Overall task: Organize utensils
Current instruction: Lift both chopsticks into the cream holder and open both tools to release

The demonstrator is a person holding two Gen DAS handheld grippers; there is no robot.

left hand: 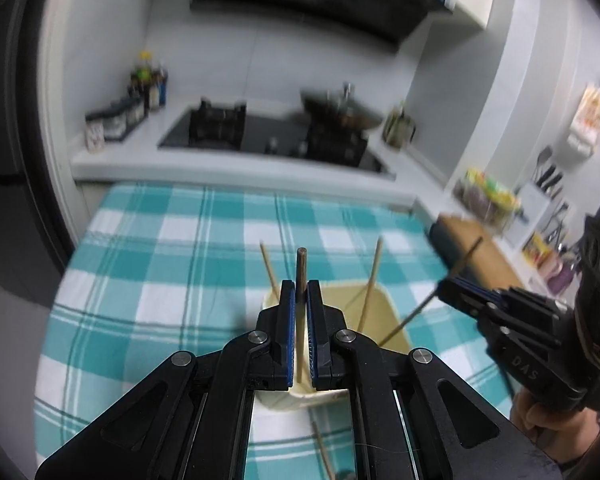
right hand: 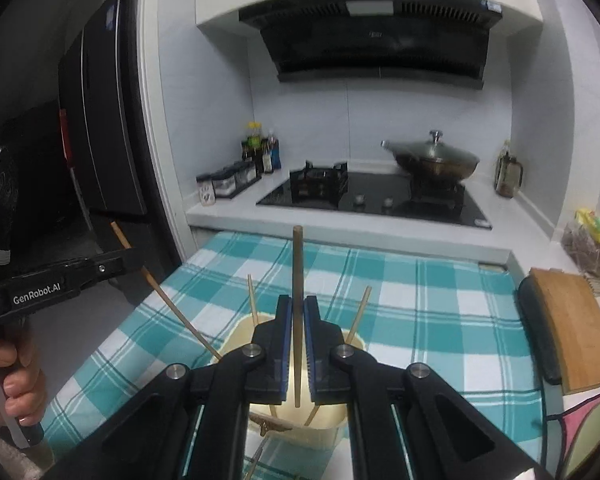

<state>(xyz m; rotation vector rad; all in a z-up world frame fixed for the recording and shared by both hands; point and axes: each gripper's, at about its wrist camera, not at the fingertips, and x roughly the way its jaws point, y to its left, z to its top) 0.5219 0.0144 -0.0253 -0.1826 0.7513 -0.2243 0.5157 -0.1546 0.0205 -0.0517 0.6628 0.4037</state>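
My left gripper [left hand: 300,300] and right gripper [right hand: 298,316] each clamp thin wooden chopstick [left hand: 301,280], jaws narrow. Next: lower both into cream plastic holder [left hand: 384,308].

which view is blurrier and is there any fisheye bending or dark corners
Left wrist view: blurrier, the stove and wok smeared, though the left gripper and its chopstick stay sharp. Right wrist view: crisp, the wok and hood clear. Both views: checked cloth lines bow outward, and black vignette fills the corners.
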